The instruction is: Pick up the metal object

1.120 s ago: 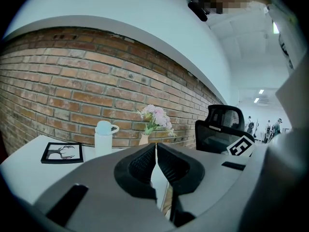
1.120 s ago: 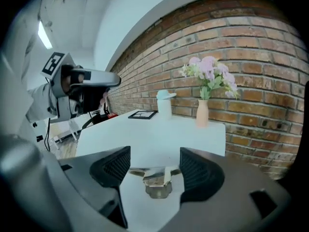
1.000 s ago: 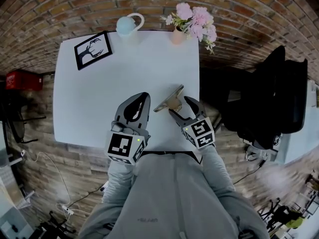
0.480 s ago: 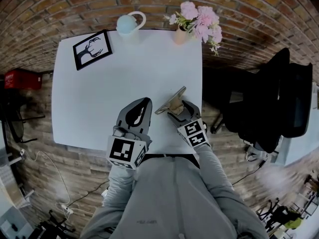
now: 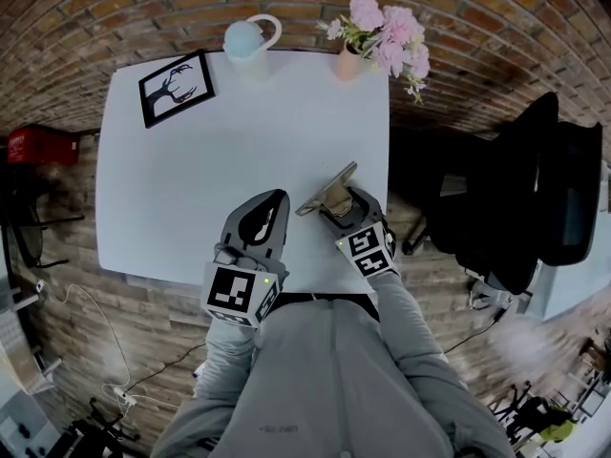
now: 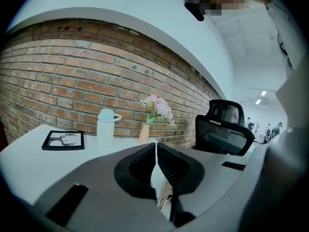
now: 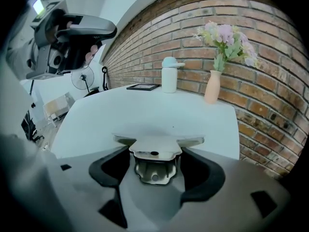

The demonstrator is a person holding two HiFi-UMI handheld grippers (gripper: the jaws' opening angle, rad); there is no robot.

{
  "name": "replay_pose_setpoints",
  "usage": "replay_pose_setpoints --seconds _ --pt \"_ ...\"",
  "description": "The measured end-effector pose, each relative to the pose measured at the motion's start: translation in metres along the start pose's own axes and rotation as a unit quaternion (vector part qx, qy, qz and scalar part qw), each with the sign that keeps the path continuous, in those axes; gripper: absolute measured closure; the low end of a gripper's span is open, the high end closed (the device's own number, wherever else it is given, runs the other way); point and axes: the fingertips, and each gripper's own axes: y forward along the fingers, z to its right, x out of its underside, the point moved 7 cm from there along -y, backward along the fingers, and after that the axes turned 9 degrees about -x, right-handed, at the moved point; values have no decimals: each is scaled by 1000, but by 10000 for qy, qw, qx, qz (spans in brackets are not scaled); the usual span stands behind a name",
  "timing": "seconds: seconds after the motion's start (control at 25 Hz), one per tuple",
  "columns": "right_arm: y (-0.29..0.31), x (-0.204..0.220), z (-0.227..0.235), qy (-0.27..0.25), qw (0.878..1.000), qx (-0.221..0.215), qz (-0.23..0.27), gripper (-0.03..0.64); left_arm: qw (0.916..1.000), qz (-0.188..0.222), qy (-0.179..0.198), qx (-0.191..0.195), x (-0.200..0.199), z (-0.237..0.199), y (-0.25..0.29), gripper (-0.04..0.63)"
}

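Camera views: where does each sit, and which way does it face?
Head view: on the person's head, facing steeply down at the table; left gripper, right gripper, sleeves and torso show.
Left gripper view: on the left gripper, looking along its shut jaws toward the brick wall.
Right gripper view: on the right gripper, looking along jaws closed on the metal object, toward the wall.
Shared: all show flowers and bottle.

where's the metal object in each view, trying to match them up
Head view: metal object near the right near edge of the table, between the jaws of the right gripper.
Left gripper view: at most a sliver below the shut jaws of the left gripper; cannot be sure.
Right gripper view: metal object low centre, clamped.
Shared landmark: pink flowers, in all three.
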Motion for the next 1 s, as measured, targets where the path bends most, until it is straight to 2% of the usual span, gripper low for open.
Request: replay_pose_setpoints --seconds 0.6,1.0 --pt "0 -2 2 57 10000 -14 -58 322 9999 76 -3 -136 -2 0 -10 563" --pt "-8 -7 6 240 9994 5 240 325 9996 117 -17 -239 -4 -4 -15 563"
